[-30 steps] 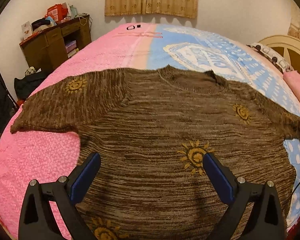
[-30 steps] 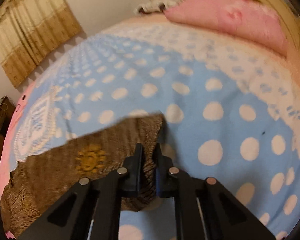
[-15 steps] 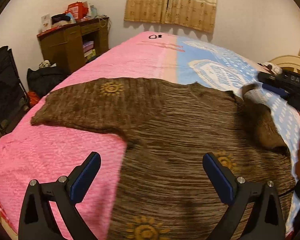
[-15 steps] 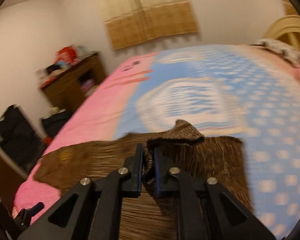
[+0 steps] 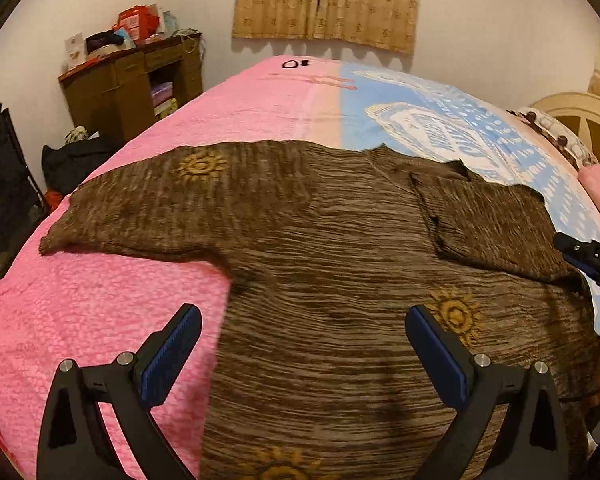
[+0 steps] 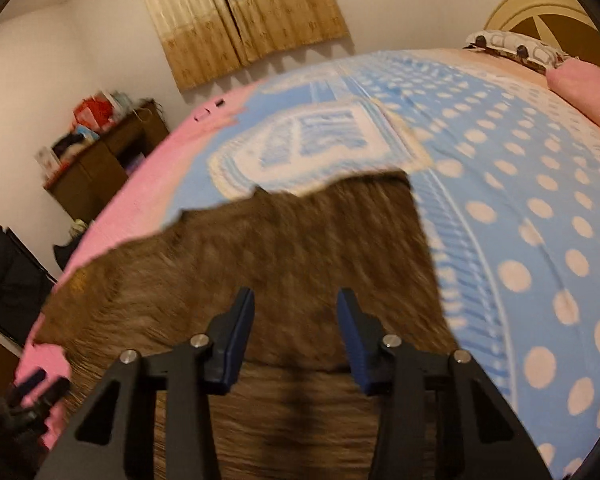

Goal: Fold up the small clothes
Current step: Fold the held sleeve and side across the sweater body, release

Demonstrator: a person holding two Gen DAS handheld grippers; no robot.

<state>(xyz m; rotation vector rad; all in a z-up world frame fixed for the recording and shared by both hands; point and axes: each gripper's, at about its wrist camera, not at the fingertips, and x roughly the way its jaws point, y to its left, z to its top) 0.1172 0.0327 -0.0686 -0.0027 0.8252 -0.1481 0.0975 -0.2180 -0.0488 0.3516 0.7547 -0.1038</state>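
On the bed [image 5: 100, 312], a brown knit sweater [image 5: 320, 264] with yellow sun motifs lies spread flat across the pink and blue polka-dot cover. Its right sleeve [image 5: 488, 224] is folded in over the chest, while the left sleeve [image 5: 148, 208] lies stretched out on the pink half. The left gripper [image 5: 300, 344] hovers above the sweater's lower body with its jaws spread wide and nothing between them. The right gripper [image 6: 296, 332] sits over the folded sleeve, jaws partly apart and empty, though that view is blurred.

The step in hand appears to be the matching fold of the left sleeve. To do it well, the left gripper should probably take the sleeve near its cuff [image 5: 56, 240], pinching only the sleeve's own layers and not the cover beneath. Lifting just enough to clear the body, then carrying the cuff across to meet the folded sleeve, should keep the shoulder line straight. Loose knit drags and bunches easily, so the right gripper could press lightly on the chest to stop the body shifting.
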